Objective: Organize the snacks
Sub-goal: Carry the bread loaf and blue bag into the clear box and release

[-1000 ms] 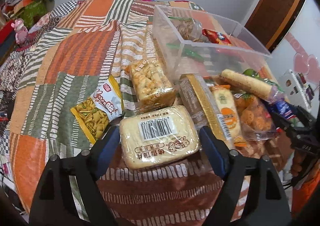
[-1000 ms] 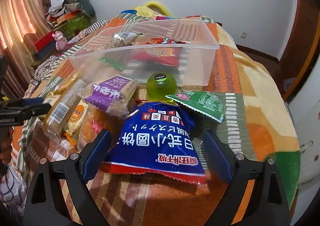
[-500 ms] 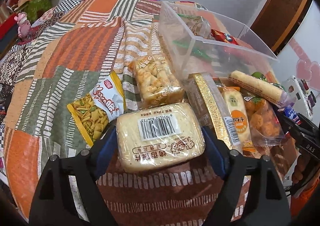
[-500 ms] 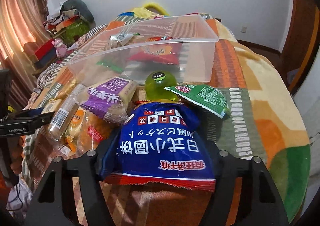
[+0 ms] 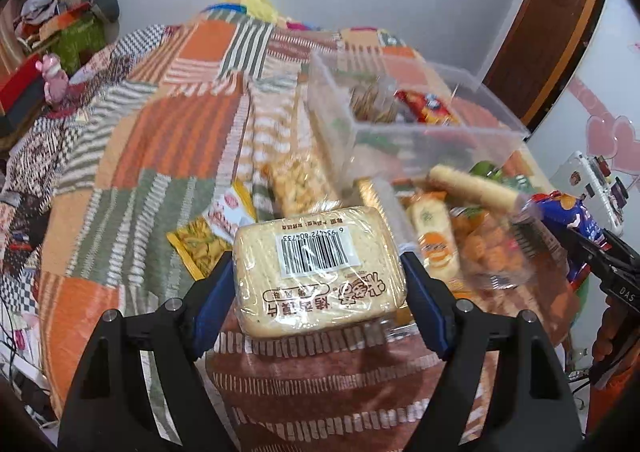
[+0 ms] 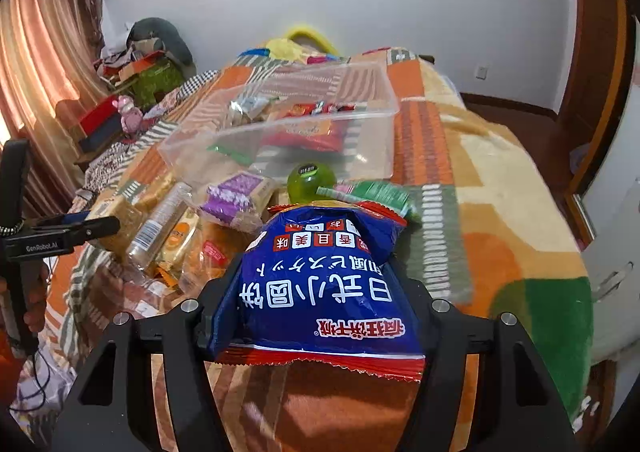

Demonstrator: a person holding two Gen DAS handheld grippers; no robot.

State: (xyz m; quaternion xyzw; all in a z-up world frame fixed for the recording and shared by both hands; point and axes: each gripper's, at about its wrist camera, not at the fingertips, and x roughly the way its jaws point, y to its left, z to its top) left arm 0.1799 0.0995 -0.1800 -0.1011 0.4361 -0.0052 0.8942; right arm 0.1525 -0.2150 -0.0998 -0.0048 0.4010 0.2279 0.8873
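Snacks lie piled on the bed [image 6: 500, 155] below a clear bin [image 6: 360, 123] at frame center. Left claw [image 5: 318, 284] clamps a bread pack [image 5: 316, 272]; right claw [image 6: 316, 316], jaws closing, squeezes a blue chip bag [image 6: 320, 292].

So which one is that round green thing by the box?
Find the clear plastic bin on the patchwork blanket. Just before its near wall sits the green jelly cup, beside a green sachet. It is the only round, see-through snack, with a dark label on top.
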